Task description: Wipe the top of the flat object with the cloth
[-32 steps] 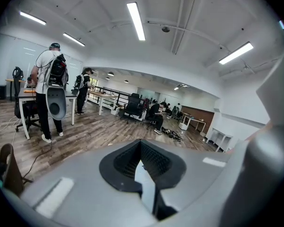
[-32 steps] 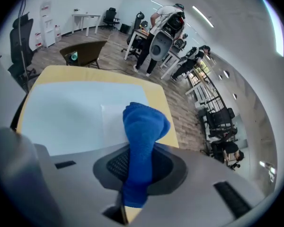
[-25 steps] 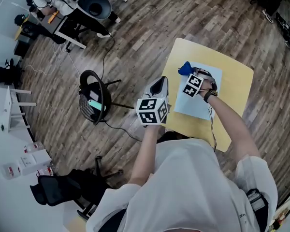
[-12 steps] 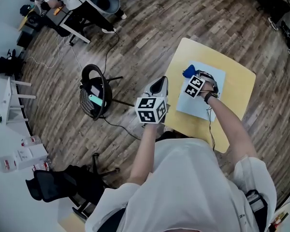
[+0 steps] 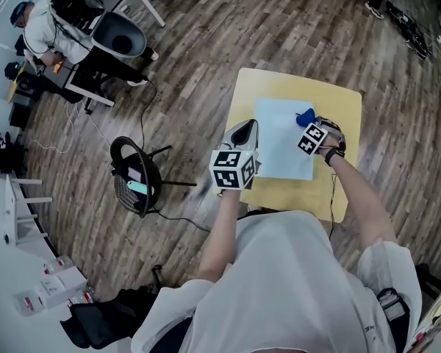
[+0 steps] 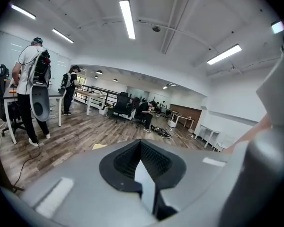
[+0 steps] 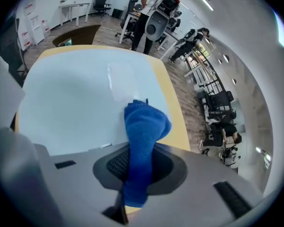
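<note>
A pale blue flat board (image 5: 279,142) lies on a small yellow table (image 5: 345,101). My right gripper (image 5: 307,122) is shut on a blue cloth (image 5: 305,115), which rests at the board's far right edge. In the right gripper view the cloth (image 7: 146,124) bulges out of the shut jaws, its end pressed on the board (image 7: 71,103) near the table's yellow rim (image 7: 173,110). My left gripper (image 5: 244,131) hovers off the table's near left edge, away from the board. Seen in its own view, the left gripper (image 6: 144,167) is shut on nothing and points out into the room.
A black chair (image 5: 136,169) with cables round it stands on the wood floor left of the table. People work at desks (image 5: 95,43) at the far left. A standing person (image 6: 31,93) and more desks show in the left gripper view.
My right gripper has carried the cloth from the board's far left corner across to its far right edge. The left gripper has stayed put. The head view has shifted.
</note>
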`<state>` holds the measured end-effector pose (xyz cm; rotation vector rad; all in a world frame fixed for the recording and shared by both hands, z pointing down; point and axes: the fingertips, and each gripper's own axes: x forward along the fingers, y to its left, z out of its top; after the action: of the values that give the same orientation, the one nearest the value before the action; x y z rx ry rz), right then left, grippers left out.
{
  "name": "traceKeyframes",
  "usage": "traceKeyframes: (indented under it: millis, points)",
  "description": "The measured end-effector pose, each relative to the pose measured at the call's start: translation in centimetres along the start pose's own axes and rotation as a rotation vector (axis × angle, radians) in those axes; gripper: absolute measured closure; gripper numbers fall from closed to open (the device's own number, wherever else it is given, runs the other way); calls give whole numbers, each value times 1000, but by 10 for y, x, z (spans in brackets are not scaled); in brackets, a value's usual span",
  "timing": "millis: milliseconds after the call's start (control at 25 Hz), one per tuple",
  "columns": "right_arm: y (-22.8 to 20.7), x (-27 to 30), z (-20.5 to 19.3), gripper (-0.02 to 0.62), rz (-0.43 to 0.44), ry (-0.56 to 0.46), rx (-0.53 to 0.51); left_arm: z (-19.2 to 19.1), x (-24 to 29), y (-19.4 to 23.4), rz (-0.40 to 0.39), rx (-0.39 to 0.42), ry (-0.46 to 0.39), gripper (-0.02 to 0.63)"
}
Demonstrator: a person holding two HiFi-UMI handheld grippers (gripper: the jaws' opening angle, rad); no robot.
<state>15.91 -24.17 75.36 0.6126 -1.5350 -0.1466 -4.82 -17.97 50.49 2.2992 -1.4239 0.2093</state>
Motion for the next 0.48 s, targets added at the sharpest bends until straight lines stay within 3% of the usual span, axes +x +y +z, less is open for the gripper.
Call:
traceKeyframes:
  millis: [280,480]
  points:
    - [0,-4,-43,532,5,44,58,2,18,-28,-52,10,13,597]
    - [-1,-17,-19,532,-7,-18,48,-1,12,-21,-28,-2,9,597]
